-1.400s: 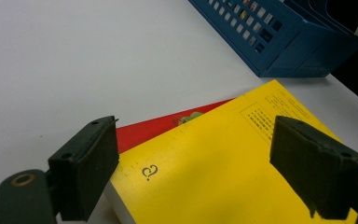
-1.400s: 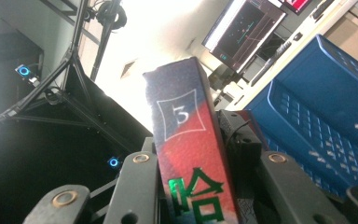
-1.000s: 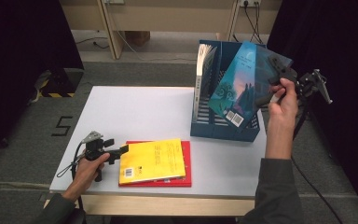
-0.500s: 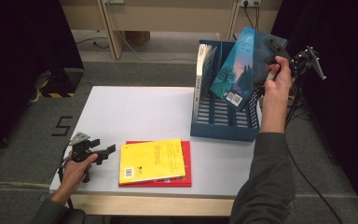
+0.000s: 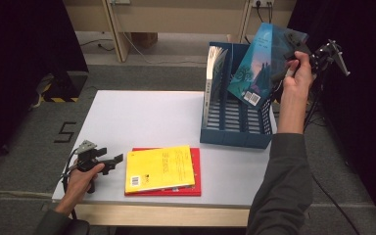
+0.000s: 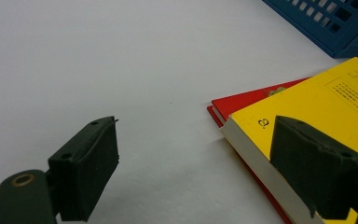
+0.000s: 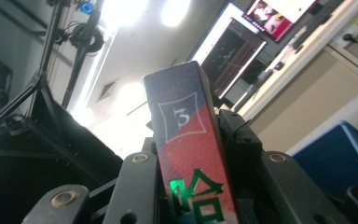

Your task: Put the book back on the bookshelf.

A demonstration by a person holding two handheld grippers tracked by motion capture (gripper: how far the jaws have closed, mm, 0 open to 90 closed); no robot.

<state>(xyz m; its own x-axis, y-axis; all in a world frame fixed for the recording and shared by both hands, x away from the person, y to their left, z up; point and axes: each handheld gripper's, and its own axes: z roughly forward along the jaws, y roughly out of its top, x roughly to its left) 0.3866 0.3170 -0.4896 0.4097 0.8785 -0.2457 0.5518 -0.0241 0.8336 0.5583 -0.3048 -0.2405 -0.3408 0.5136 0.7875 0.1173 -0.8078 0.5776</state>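
While the left gripper [image 5: 111, 161] was rested on the table [image 5: 142, 117] at its near left corner, its jaws were spread wide with nothing between them, just left of a yellow book [image 5: 159, 168] stacked on a red book [image 5: 196, 186]. Farther right, a blue rack [image 5: 235, 132] was seen with one book [image 5: 213, 73] upright in it. Above the rack, a teal book [image 5: 257, 68] was pinched by its spine in the right gripper [image 5: 289, 51] and held tilted in the air.

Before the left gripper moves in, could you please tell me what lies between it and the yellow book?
Only bare white table: the left gripper view shows the open left gripper beside the yellow book.
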